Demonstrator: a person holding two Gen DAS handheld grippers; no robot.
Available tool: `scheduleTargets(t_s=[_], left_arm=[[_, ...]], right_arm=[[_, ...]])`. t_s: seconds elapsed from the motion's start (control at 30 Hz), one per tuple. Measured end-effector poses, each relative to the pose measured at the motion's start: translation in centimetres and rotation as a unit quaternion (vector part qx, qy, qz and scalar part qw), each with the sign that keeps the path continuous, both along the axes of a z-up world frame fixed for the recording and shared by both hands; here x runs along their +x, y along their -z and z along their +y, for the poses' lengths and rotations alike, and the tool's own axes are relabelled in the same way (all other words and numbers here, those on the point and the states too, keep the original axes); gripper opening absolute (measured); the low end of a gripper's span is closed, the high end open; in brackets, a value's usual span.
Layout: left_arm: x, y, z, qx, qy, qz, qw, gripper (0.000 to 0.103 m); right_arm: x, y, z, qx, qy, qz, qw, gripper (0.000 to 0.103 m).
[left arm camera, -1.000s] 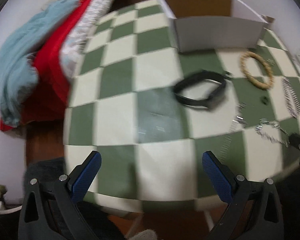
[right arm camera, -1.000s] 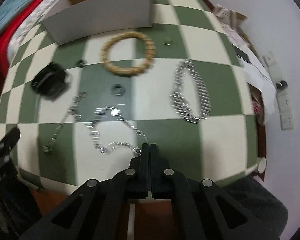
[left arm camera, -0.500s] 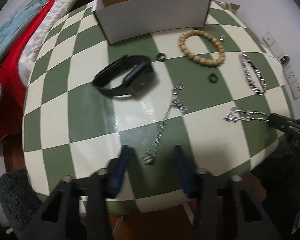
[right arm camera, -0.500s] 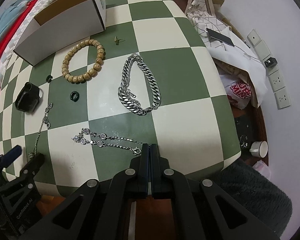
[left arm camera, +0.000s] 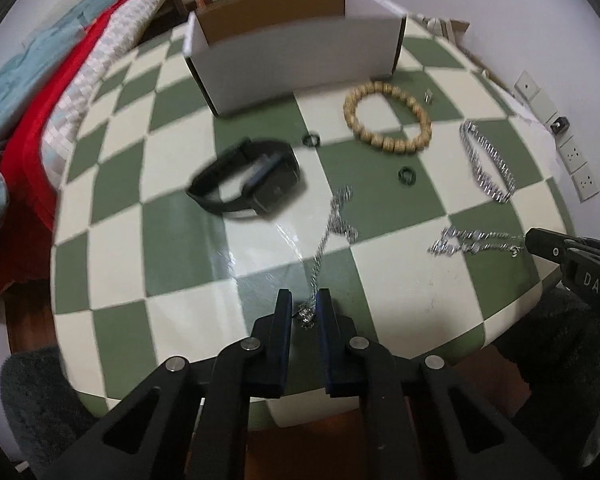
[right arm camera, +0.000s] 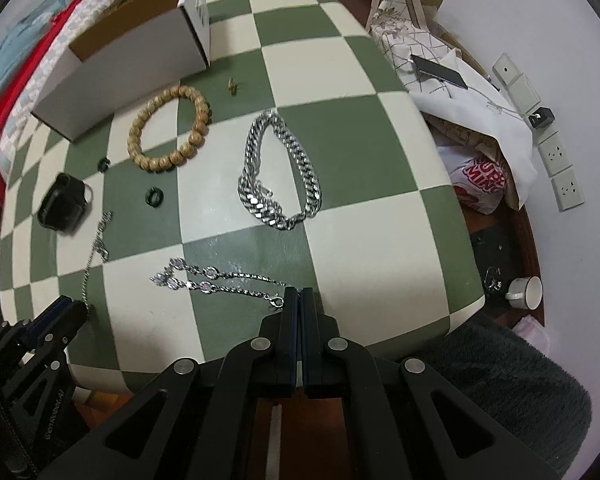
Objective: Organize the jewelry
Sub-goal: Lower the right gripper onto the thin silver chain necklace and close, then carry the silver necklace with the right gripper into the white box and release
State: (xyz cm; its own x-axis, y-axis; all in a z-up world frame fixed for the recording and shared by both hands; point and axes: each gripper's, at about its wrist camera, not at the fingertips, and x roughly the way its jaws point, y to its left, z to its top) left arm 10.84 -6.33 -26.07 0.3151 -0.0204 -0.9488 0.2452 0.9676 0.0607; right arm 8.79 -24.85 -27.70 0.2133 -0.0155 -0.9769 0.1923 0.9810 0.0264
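Note:
Jewelry lies on a green-and-cream checkered table (left arm camera: pixel 180 240). My left gripper (left arm camera: pixel 305 305) is nearly closed around the near end of a thin silver chain (left arm camera: pixel 324 240), its jaws a small gap apart. My right gripper (right arm camera: pixel 300 300) is shut on the clasp end of a jewelled silver bracelet (right arm camera: pixel 204 280), also seen in the left wrist view (left arm camera: pixel 472 240). A wooden bead bracelet (right arm camera: pixel 168 130), a thick silver curb chain (right arm camera: pixel 276 176), a black smartwatch (left arm camera: pixel 252 184), two dark green rings (left arm camera: pixel 406 175) (left arm camera: pixel 311 140) and a small earring (right arm camera: pixel 232 86) lie beyond.
An open white cardboard box (left arm camera: pixel 292 56) stands at the table's far side. Red, white and blue bedding (left arm camera: pixel 40 92) lies to the left. Bags and a phone (right arm camera: pixel 440 72) are piled by the wall on the right, with wall sockets (right arm camera: pixel 556 152) and a cup (right arm camera: pixel 526 292) on the floor.
My left gripper has swung right, gone from wide open to nearly closed around the thin chain's end. My right gripper stayed shut on the jewelled bracelet, which has been pulled straighter.

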Motion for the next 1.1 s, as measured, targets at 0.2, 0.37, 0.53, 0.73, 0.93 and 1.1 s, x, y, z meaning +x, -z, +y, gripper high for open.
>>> scheduleTargets(t_s=[0.2, 0.37, 0.53, 0.73, 0.93, 1.1], left_arm=[[1.1, -5.1, 1.9, -0.033, -0.016, -0.044, 0.9984, 0.009], [2.6, -8.7, 3.6, -0.052, -0.035, -0.075, 0.9952, 0.009], [3.8, -11.3, 4.3, -0.057, -0.043, -0.101, 0.9923, 0.009], [5.7, -14.5, 4.8, -0.074, -0.049, -0.123, 0.9884, 0.009], [10.2, -17.4, 4.9, -0.087, -0.05, -0.144, 0.9845, 0.009], [15.0, -17.7, 4.9, -0.087, -0.053, -0.137, 0.9853, 0.009]], right_arm=[[0.4, -3.8, 0.0, 0.013, 0.0, -0.044, 0.999, 0.001], [1.1, -7.1, 0.7, 0.022, -0.01, -0.078, 0.997, 0.001], [2.3, -9.5, 1.0, 0.032, -0.025, -0.1, 0.994, 0.001], [4.6, -13.3, 2.5, 0.04, -0.058, -0.125, 0.99, 0.001], [8.9, -17.9, 4.9, 0.03, -0.104, -0.165, 0.98, 0.001], [14.3, -19.5, 7.0, 0.023, -0.131, -0.172, 0.976, 0.001]])
